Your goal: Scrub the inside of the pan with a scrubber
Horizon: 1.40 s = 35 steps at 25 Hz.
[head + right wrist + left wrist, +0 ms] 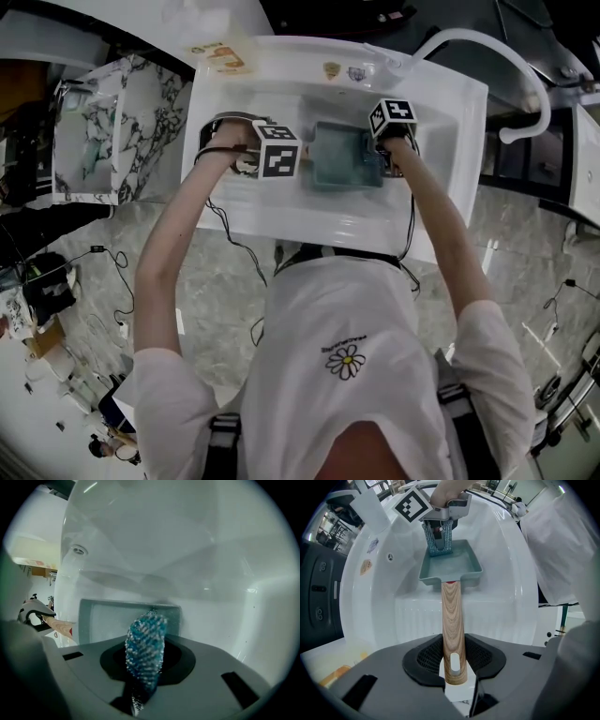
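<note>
The teal rectangular metal pan (pixel 450 566) lies open side up on the floor of a white moulded sink (pixel 506 573). Its long axis runs across the sink. In the head view the pan (pixel 342 155) sits mid-basin, with its handle pointing to the picture's left, toward the left gripper (pixel 277 150).

In the left gripper view the light wood-grain handle (pixel 451 620) runs straight away from the left gripper (pixel 453 660) to the pan's near wall. The black ribbed fingers (pixel 426 656) stand partly closed and pinch the handle's slotted end from both sides.

At the pan's far end a blue-and-white knobbly scrubber (pixel 439 538) hangs upright from the right gripper (pixel 392 117), and its lower edge dips inside the far wall. I cannot tell whether it touches the pan's base.

In the right gripper view the scrubber (pixel 145 648) stands on edge, clamped between the dark fingers (pixel 180 660) of the right gripper (pixel 143 667). Its free end points at the pan beyond.

A white curved tap (pixel 487 47) arches over the sink's right corner.
</note>
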{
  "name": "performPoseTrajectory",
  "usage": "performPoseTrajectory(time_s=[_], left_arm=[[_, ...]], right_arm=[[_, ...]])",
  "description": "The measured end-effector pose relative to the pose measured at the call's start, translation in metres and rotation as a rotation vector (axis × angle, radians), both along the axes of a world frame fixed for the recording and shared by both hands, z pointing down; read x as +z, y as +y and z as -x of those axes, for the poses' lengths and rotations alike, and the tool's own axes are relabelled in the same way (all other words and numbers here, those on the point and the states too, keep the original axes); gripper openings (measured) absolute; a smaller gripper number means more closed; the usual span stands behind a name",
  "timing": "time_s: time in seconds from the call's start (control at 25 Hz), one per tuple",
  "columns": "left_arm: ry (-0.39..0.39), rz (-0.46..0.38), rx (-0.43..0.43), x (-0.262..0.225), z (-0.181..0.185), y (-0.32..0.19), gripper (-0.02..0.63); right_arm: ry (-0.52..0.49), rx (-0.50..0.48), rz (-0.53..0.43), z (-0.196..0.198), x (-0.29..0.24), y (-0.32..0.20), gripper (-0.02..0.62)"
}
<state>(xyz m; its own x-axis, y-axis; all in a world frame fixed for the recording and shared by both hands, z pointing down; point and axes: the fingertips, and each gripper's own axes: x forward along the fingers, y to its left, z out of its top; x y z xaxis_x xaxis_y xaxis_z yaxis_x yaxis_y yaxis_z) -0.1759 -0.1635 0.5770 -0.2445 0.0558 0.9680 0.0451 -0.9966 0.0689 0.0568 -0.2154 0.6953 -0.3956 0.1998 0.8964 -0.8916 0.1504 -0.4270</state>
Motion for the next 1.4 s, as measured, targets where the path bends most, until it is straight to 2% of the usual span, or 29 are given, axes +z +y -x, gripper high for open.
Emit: performPoseTrajectory(time_s=[0.36,0.6,0.92,1.4], left_arm=[[-0.004,-0.001,0.007,-0.002,0.002,0.000,0.135],[-0.010,0.002,0.007,-0.001,0.003,0.000,0.135],[-0.008,0.000,0.005,0.000,0.003,0.002,0.135],[-0.017,0.001,0.008,-0.001,0.002,0.003,0.135]], right_arm=[[-0.054,0.019,-0.003,0.020,-0.008,0.002,0.061],[-0.177,0.062,0.006,0.060,-0.027,0.003,0.061],[-0.307,0.044,0.007,0.108,-0.051,0.006,0.061],[-0.384,0.048,0.022,0.125,-0.062,0.008,0.060]])
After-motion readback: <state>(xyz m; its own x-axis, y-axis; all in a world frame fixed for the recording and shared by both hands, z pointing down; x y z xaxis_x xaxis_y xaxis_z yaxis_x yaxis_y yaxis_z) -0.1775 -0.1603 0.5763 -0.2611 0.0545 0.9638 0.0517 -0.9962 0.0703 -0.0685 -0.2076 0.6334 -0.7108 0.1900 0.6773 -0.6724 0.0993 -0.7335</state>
